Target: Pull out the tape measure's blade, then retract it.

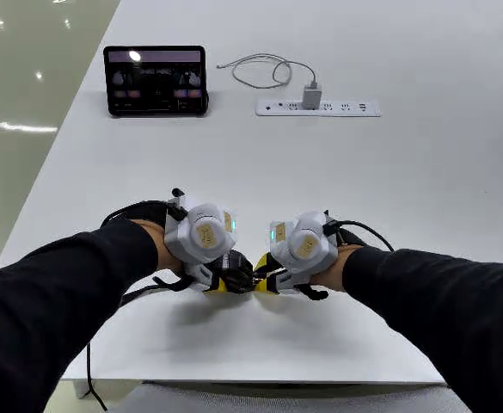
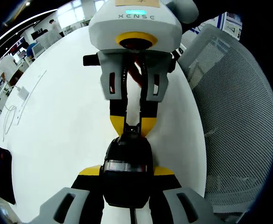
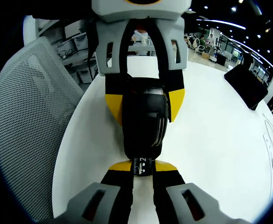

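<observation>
1. Black and rounded, the plastic tape measure (image 1: 239, 273) is close to the near edge of the wide white table (image 1: 380, 181), right between the two grippers. I cannot tell if it rests on the table or hangs just above it.
2. The left gripper (image 2: 127, 171), white and grey with yellow tips, squeezes the tape measure's (image 2: 127, 186) body from both sides.
3. The right gripper (image 3: 143, 168) has the same colours and points straight at the left one, tip to tip.
4. The right gripper's yellow tips are pinched tight on the end of the blade (image 3: 143, 161), a short dark strip with tiny white numbers.
5. Very little blade is out, so those tips sit just beside the case.
6. The person's arms are in black sleeves (image 1: 62, 292) and come in from both sides.
7. Far across the table lies a flat black tablet (image 1: 155, 79) with its screen lit.
8. To the right of the tablet is a long white power strip (image 1: 346, 108). A small white charger (image 1: 310, 93) is plugged into it, and a thin white cable (image 1: 255, 69) loops away from it.
9. A grey mesh chair (image 2: 239, 116) stands just beside the table's edge, near the grippers.
</observation>
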### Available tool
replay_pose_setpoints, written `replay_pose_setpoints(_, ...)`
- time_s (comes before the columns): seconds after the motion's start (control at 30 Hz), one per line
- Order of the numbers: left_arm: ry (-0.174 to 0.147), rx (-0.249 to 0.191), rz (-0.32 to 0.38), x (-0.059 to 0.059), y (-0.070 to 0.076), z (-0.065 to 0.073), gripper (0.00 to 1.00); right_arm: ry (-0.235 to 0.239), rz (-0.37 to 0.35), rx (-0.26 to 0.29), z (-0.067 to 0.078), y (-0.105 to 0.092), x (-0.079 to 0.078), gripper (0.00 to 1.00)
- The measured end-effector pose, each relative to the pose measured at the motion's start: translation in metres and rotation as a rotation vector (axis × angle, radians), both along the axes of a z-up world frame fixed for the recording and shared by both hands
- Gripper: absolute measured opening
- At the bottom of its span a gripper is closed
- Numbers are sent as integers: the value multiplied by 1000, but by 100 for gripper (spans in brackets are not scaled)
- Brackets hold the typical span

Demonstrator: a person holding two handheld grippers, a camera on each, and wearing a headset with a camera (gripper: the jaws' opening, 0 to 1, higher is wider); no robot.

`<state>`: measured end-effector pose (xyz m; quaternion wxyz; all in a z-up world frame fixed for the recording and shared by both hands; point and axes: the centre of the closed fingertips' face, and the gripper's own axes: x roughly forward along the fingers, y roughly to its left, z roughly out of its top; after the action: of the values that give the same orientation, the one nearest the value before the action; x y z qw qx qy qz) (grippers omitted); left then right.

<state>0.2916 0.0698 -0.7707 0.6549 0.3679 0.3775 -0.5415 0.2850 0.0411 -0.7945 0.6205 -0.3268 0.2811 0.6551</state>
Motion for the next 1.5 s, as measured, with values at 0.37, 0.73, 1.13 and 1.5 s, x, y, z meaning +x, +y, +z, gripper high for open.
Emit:
replay_pose_setpoints(0.37,2,0,2,0,0,0,33,25,-24,18,0,-1,0,10)
replay_pose_setpoints(0.73,-2,-10,9,0,-1,0,33,55,-63,22,-1,-5,1,10)
replay_pose_setpoints(1.13,-3,-7,2,-1,-1,0,33,-4,-2,-25,-1,-6,-2,10)
replay_pose_setpoints(1.5,-5,-7,2,0,-1,0,33,34,-28,-22,-1,-15,-1,10)
